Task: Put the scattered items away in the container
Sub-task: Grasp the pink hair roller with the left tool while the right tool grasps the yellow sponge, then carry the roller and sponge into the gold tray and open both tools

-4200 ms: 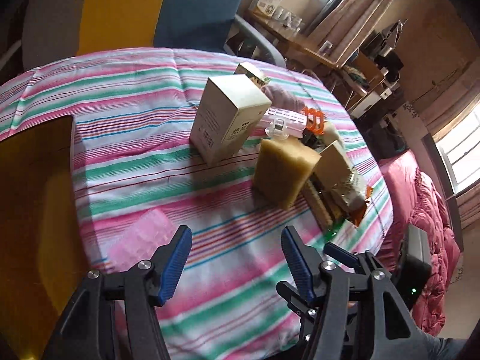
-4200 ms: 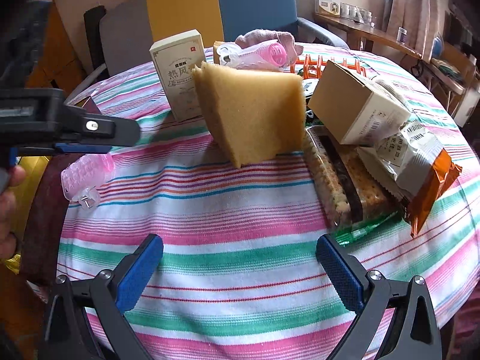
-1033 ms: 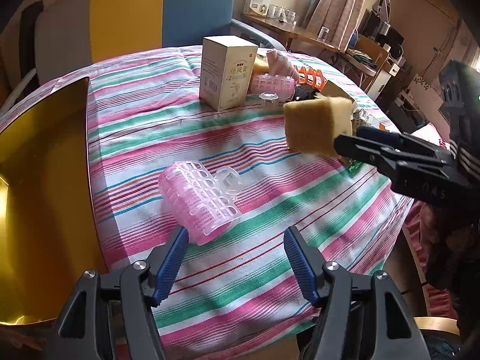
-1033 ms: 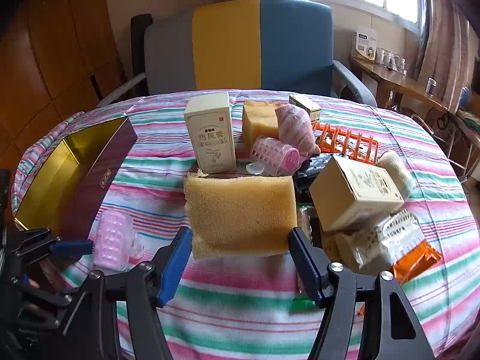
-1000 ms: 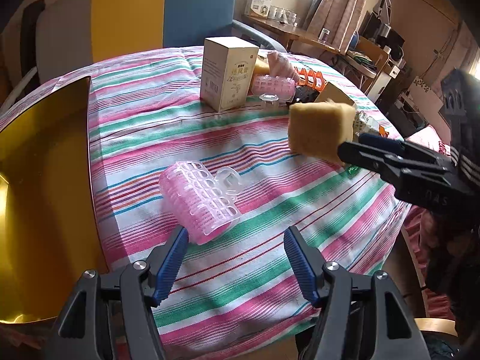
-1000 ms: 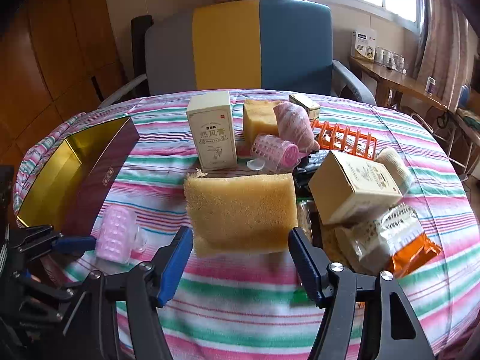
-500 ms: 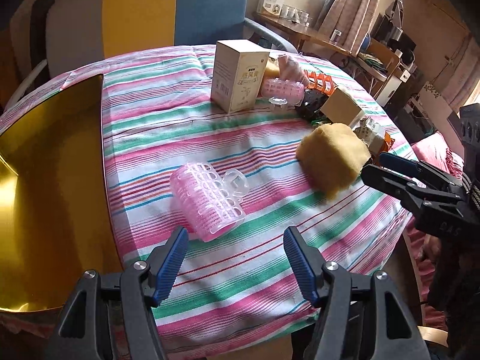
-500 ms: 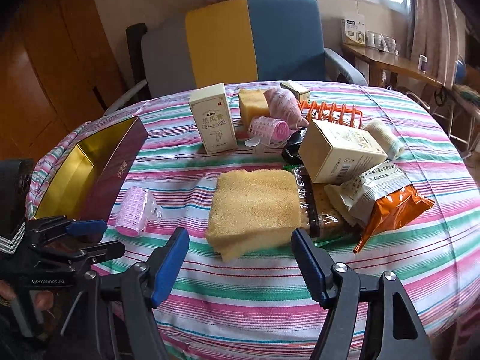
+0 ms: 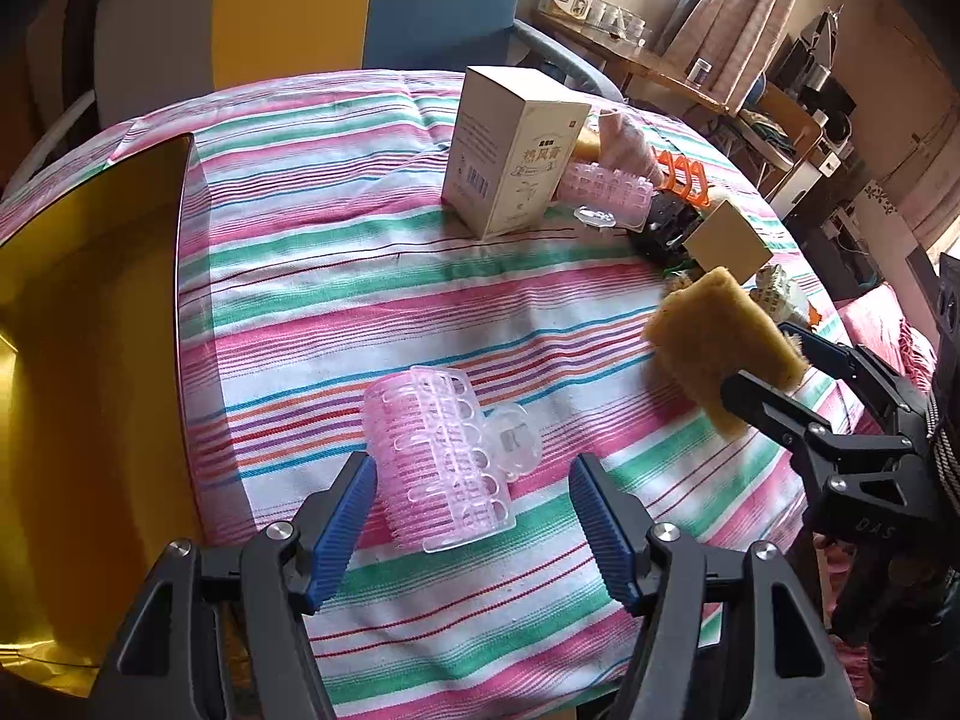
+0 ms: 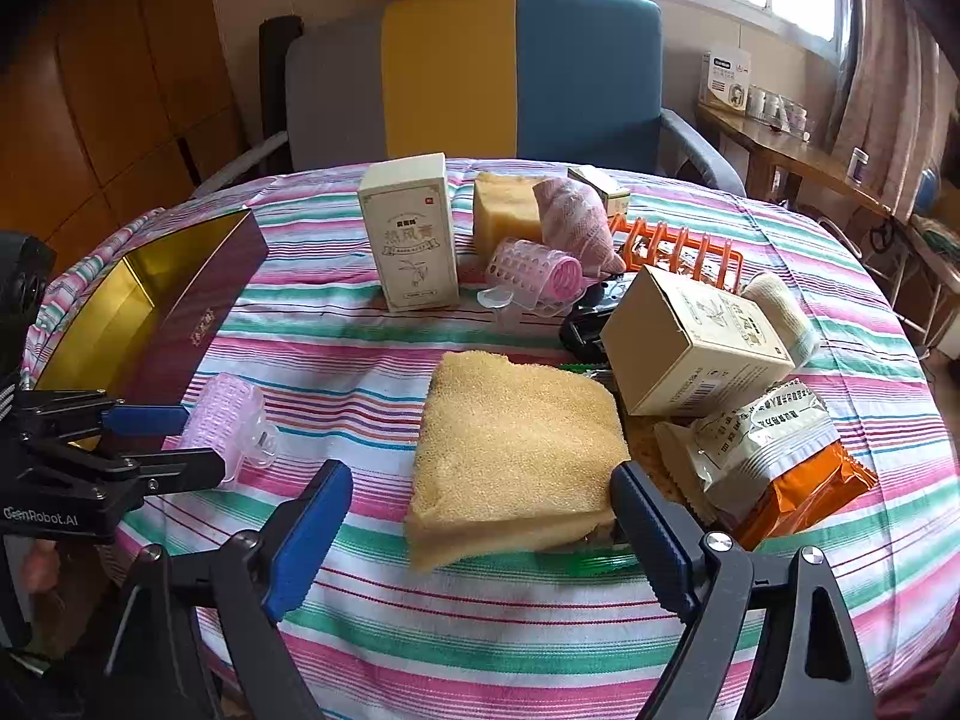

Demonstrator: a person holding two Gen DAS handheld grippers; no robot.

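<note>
— Striped cloth (image 10: 372,360), pink, green and white, covers a round table, with a yellow-and-blue chair (image 10: 516,72) behind its far edge. What sits at the left edge?

— An open box (image 10: 198,294), maroon outside and gold inside. That is the container.

— And the left gripper (image 9: 471,501)?

— Its jaws stand apart, near the table's front-left edge. A pale pink hair roller (image 9: 435,456) lies on the cloth between the blue pads (image 9: 345,513), closer to the left one; whether that pad touches it cannot be told.

— The right gripper (image 10: 480,531)?

— Also spread wide. A yellow sponge (image 10: 516,444) lies between its fingers toward the front edge, its right side against the right pad or just beside it; the left pad is clear of it.

— What else is scattered?

— Toward the far edge an upright cream carton (image 10: 411,234) stands, with a second sponge block (image 10: 504,213), a pink knitted thing (image 10: 573,222) and another pink roller (image 10: 534,273) beside it. On the right side lie an orange rack (image 10: 678,246), a tipped cream box (image 10: 690,342) and snack packets (image 10: 774,456).
</note>
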